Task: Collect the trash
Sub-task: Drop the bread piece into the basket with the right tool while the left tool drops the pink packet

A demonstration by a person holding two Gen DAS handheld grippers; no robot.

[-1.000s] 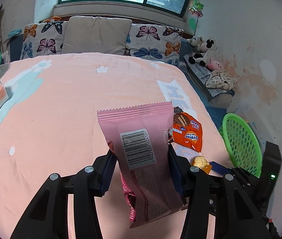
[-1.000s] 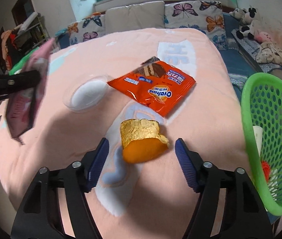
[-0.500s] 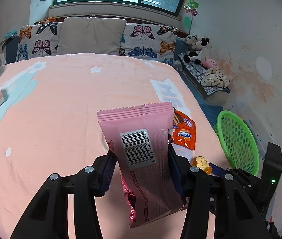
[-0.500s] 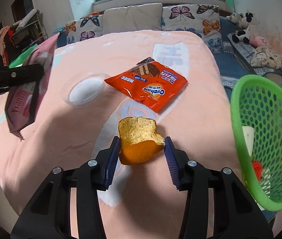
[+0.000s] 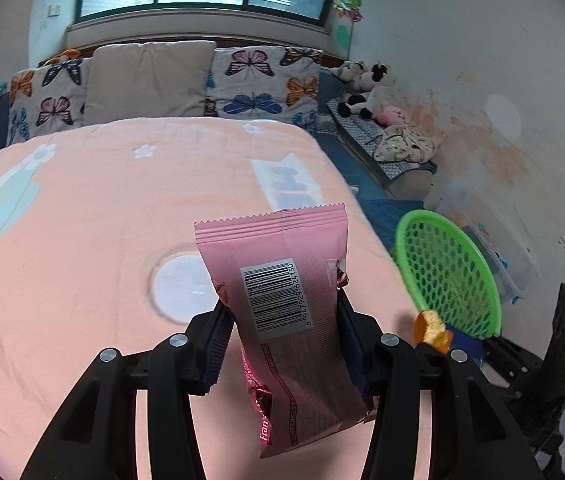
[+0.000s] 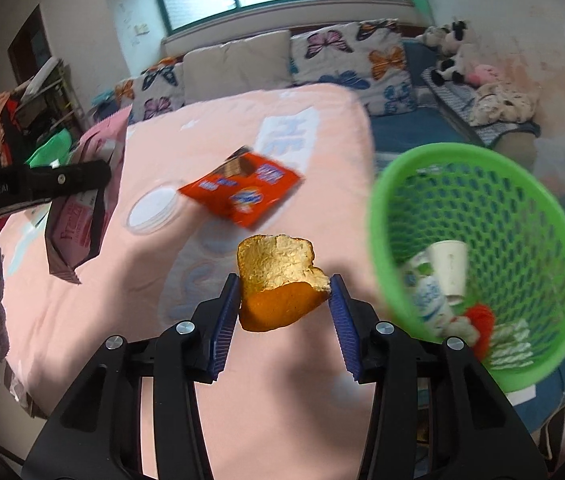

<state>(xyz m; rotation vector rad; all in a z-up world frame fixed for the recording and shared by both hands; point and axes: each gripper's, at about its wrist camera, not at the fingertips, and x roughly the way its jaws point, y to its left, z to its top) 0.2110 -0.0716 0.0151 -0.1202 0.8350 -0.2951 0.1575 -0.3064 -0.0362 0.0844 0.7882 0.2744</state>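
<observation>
My left gripper (image 5: 282, 320) is shut on a pink snack wrapper (image 5: 282, 292) with a barcode, held above the bed; it also shows in the right wrist view (image 6: 74, 224). My right gripper (image 6: 284, 304) is shut on a piece of orange peel (image 6: 278, 284), lifted off the bed, left of the green basket (image 6: 478, 168). The peel (image 5: 432, 330) shows in the left wrist view in front of the basket (image 5: 448, 276). An orange snack packet (image 6: 242, 192) and a clear plastic lid (image 6: 154, 212) lie on the pink blanket.
The basket holds a paper cup (image 6: 448, 266) and other trash. Butterfly pillows (image 5: 258, 80) line the headboard. Plush toys (image 5: 366, 88) sit on a bench right of the bed. The lid (image 5: 182, 284) also shows in the left wrist view.
My right gripper has closed on the orange peel, lifted it off the bed and swung toward the green basket. My left gripper still holds the pink wrapper and has turned slightly right.
</observation>
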